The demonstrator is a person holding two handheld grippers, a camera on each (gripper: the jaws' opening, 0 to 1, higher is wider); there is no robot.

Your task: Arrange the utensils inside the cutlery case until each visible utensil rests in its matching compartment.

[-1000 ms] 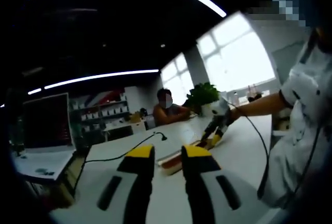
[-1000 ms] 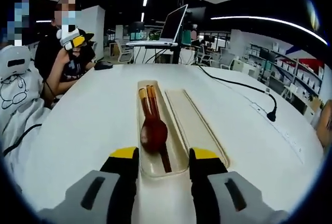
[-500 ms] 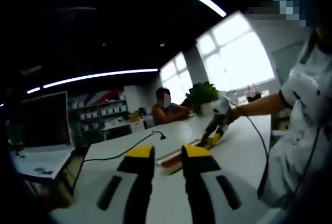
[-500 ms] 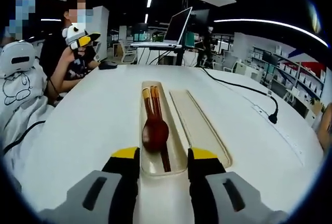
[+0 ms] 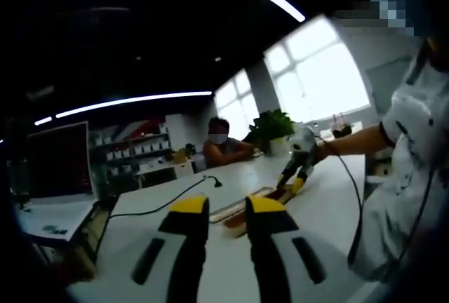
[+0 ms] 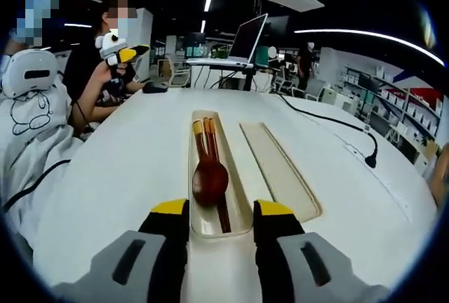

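On the white counter (image 6: 126,170) the cutlery case (image 6: 210,222) lies open, just ahead of the right tongs (image 6: 221,212), whose yellow-tipped jaws stand apart with nothing between them, straddling its near end. Inside it rest a brown spoon (image 6: 210,180) and chopsticks (image 6: 205,135). The lid (image 6: 278,170) lies just beside it, slightly angled away. The left tongs (image 5: 224,208) hang raised above the counter, jaws parted and empty, pointed toward the case.
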